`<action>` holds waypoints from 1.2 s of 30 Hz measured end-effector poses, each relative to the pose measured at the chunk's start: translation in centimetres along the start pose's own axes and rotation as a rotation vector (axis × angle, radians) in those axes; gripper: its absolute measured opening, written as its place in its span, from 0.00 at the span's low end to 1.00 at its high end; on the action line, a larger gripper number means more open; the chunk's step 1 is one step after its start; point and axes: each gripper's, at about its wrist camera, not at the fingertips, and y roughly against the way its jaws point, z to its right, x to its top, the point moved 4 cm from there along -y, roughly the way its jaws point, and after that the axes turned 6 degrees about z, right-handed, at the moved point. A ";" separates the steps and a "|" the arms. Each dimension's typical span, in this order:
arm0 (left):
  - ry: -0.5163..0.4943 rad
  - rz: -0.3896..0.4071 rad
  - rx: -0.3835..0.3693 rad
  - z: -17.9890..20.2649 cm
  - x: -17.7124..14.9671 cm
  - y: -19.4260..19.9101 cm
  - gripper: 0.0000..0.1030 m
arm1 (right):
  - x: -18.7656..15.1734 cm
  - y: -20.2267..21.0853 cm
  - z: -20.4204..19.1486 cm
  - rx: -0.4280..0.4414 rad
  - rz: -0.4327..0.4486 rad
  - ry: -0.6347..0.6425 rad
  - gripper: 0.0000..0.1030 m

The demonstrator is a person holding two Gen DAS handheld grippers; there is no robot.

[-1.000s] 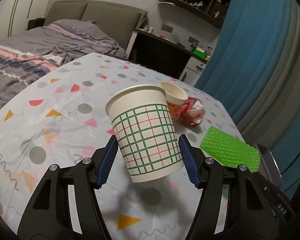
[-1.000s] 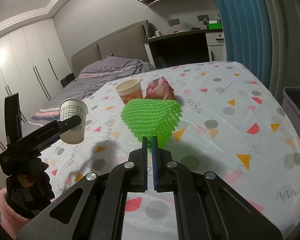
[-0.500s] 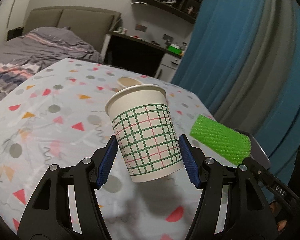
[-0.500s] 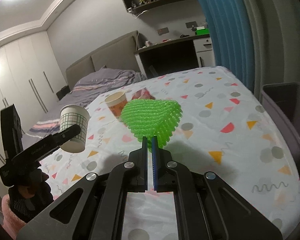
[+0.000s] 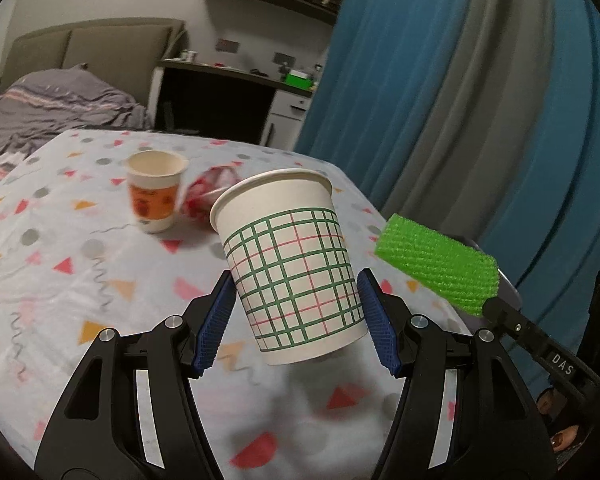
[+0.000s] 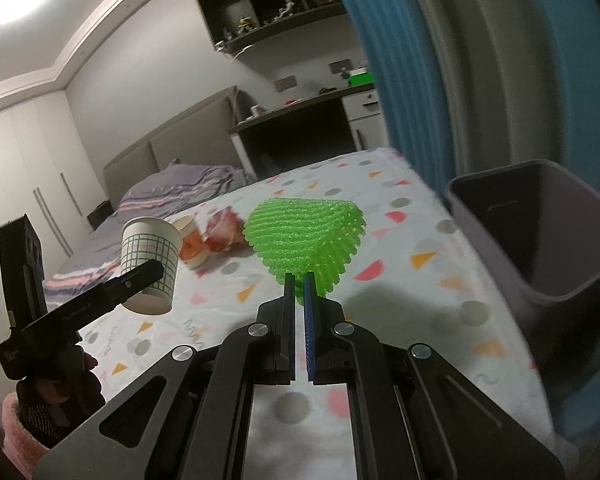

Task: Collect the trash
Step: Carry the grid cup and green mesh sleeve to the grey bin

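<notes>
Nearest the left camera, the left gripper (image 5: pixel 296 320) clamps its blue fingers (image 5: pixel 216 320) on either side of the checked paper cup (image 5: pixel 292 264), which rides tilted and clear of the patterned worktop (image 5: pixel 80 280). The right gripper (image 6: pixel 298 280) has its fingers pinched nearly together on the lower edge of the green foam net (image 6: pixel 304 236), also held off the cloth. Compared with a second ago, both loads have swung across the worktop toward the curtain side: the dark bin (image 6: pixel 540 248), then only a sliver at the right camera's edge, now fills that view's right side with its open mouth showing, just beside the worktop's edge. The grips themselves look unchanged. That suggests the carry is nearly done and the net is the closer of the two to a drop, with the cup a little behind it. Farther back, the orange-printed cup (image 5: pixel 154 196) stands upright and the crumpled red wrapper (image 5: pixel 210 192) lies just beside it, both left on the worktop, so a second trip seems needed. Beyond them are the bed (image 5: pixel 52 108) and the blue curtain (image 5: pixel 440 100).
</notes>
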 end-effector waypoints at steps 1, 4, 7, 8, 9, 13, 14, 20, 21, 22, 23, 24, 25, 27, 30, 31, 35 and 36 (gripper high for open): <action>-0.013 -0.005 -0.005 0.7 0.0 -0.4 0.60 | 0.2 0.2 0.5 -0.010 0.006 -0.002 0.05; -0.040 -0.015 -0.025 2.5 0.4 -1.7 0.60 | 0.7 0.9 2.0 -0.040 0.026 -0.008 0.05; -0.068 -0.024 -0.046 4.4 0.7 -2.9 0.60 | 1.3 1.4 3.3 -0.068 0.046 -0.017 0.05; -0.076 -0.027 -0.052 5.0 0.7 -3.2 0.60 | 1.5 1.7 3.9 -0.078 0.053 -0.018 0.05; -0.086 -0.031 -0.059 5.6 0.8 -3.6 0.60 | 1.6 1.9 4.2 -0.087 0.058 -0.019 0.05; -0.119 -0.044 -0.091 8.2 1.2 -5.5 0.60 | 2.4 2.5 6.3 -0.127 0.077 -0.030 0.05; -0.126 -0.045 -0.099 8.9 1.2 -5.8 0.60 | 2.6 2.7 6.9 -0.140 0.082 -0.031 0.05; -0.188 -0.059 -0.172 13.5 1.3 -8.2 0.60 | 3.2 3.8 10.5 -0.224 0.106 -0.055 0.05; -0.194 -0.064 -0.188 14.4 1.3 -8.6 0.60 | 3.3 3.9 11.2 -0.238 0.109 -0.063 0.05; -0.200 -0.068 -0.207 15.3 1.3 -9.1 0.60 | 3.4 4.1 11.8 -0.256 0.112 -0.072 0.05; -0.204 -0.073 -0.223 16.1 1.3 -9.5 0.60 | 3.4 4.1 12.5 -0.276 0.114 -0.080 0.05; -0.210 -0.080 -0.241 17.0 1.3 -10.0 0.60 | 3.5 4.1 13.1 -0.291 0.113 -0.084 0.05; -0.215 -0.088 -0.263 18.0 1.2 -10.6 0.60 | 3.5 4.1 13.8 -0.309 0.111 -0.088 0.05; -0.221 -0.102 -0.304 19.9 1.1 -11.6 0.60 | 3.5 3.7 14.8 -0.345 0.101 -0.094 0.05; -0.224 -0.119 -0.358 22.1 0.9 -12.9 0.60 | 3.3 3.1 16.2 -0.385 0.078 -0.105 0.05; -0.224 -0.131 -0.381 22.9 0.6 -13.5 0.60 | 3.2 2.9 16.4 -0.389 0.071 -0.107 0.05; -0.226 -0.182 -0.433 25.2 -0.7 -15.5 0.60 | 2.8 1.8 17.4 -0.408 0.034 -0.107 0.05; -0.228 -0.201 -0.442 25.7 -1.2 -16.2 0.60 | 2.7 1.7 17.6 -0.409 0.026 -0.111 0.05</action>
